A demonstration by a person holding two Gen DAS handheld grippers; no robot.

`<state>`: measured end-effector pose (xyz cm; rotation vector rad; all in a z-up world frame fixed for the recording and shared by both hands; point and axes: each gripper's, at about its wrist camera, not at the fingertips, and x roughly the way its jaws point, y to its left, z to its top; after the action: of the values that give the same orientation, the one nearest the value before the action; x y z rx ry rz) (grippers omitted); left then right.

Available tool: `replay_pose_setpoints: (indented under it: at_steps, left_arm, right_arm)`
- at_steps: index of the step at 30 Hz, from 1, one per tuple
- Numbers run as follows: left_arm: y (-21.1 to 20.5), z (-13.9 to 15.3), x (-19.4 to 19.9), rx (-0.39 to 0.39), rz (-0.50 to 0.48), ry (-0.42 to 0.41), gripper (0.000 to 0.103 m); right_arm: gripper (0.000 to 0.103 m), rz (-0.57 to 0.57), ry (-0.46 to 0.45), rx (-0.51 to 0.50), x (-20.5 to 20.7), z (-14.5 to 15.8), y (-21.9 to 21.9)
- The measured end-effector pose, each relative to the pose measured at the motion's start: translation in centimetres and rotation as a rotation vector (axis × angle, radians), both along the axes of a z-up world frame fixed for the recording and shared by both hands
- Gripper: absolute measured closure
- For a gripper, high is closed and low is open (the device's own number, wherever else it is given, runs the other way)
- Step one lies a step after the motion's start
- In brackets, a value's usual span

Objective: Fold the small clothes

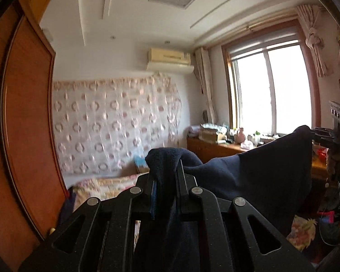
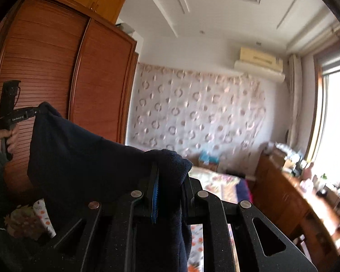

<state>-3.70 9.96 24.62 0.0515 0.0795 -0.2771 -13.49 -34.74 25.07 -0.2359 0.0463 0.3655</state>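
Left tongs (image 1: 165, 176) and right tongs (image 2: 170, 176) each clench a corner of the navy garment (image 1: 256, 172), suspended high above the bed (image 2: 217, 181). Risk: thick fleece slipping from either grip, collapsing the spread.

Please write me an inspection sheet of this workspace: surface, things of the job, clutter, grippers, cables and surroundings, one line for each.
Surface: bed with floral cover, low in both views, nothing of the job on it.
Job's things: dark navy garment, held up in the air and stretched between the two grippers.
Clutter: wooden desk under the window, crowded with bottles and boxes.
Grippers: left gripper shut on one corner of the garment; right gripper shut on the other corner.
Cables: nothing seen.
Surroundings: wooden wardrobe, patterned wall cloth, air conditioner, bright window.
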Motion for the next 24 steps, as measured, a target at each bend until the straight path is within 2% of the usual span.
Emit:
replay_pose_setpoints:
  at_steps: [3,6,10,14,17,20,24]
  left_arm:
    - [0.1,1.1,-0.2,0.007,0.017,-0.030,0.090]
    - [0.2,1.3,-0.5,0.007,0.013,-0.040,0.090]
    - [0.1,0.9,-0.3,0.010,0.009,-0.037,0.090]
    - [-0.5,0.7,0.9,0.018,0.005,-0.017,0.090]
    - [-1.2,-0.1,2.8,0.029,0.010,0.013,0.090]
    - [-2.1,-2.5,6.5,0.057,0.031,0.065,0.090]
    - [-2.7,-8.6,14.1,0.060,0.031,0.182,0.090]
  right_arm:
    - [0.087,-0.013,-0.050,-0.012,-1.5,1.6,0.5]
    - [0.087,-0.029,-0.070,-0.036,-2.6,2.0,1.1]
    - [0.087,-0.056,-0.057,-0.063,-1.3,-0.6,2.7]
    - [0.087,-0.076,-0.043,-0.066,-1.8,-0.5,3.1]
    - [0.087,-0.093,-0.016,-0.067,-0.3,0.3,3.1]
    - [0.087,-0.110,0.056,-0.081,3.9,-0.3,3.6]
    - [0.087,-0.109,0.186,-0.097,11.9,-4.4,4.3]
